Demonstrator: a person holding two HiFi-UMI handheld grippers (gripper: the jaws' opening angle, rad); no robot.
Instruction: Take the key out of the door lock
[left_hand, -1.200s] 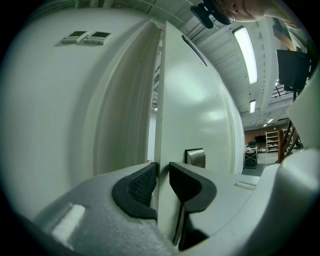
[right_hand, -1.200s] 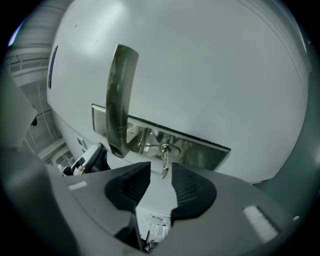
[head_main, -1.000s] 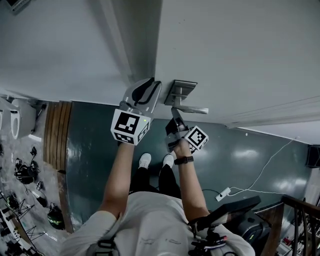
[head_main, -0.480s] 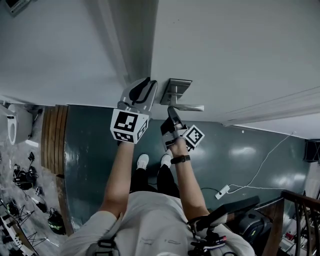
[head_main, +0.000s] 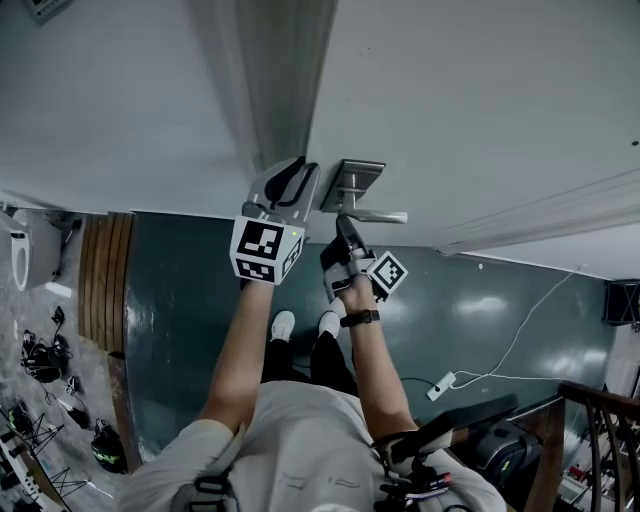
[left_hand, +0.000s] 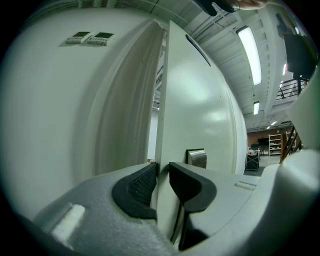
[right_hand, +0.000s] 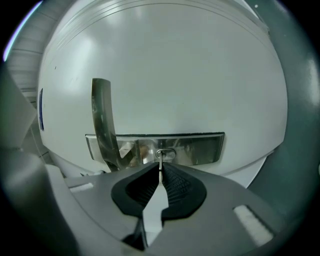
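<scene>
The pale door (head_main: 480, 100) carries a metal lock plate (right_hand: 200, 147) with a lever handle (right_hand: 102, 120). A thin key (right_hand: 160, 156) sticks out of the keyhole in that plate. My right gripper (right_hand: 160, 172) is shut on the key, whose blade is pinched between the black pads. In the head view the right gripper (head_main: 343, 222) sits just below the lock plate (head_main: 355, 182) and handle (head_main: 375, 214). My left gripper (left_hand: 162, 172) straddles the door's free edge (left_hand: 162, 100), one pad on each side and pressing on it; the head view shows the left gripper (head_main: 290, 175) beside the plate.
The door frame and wall (head_main: 120, 100) lie left of the door edge. On the dark floor are a power strip with a white cable (head_main: 440, 387), a wooden strip (head_main: 105, 270), clutter at far left (head_main: 40, 350) and black equipment (head_main: 470, 420) at lower right.
Both grippers keep their places at the door and lock. Only the head view has shifted a little.
</scene>
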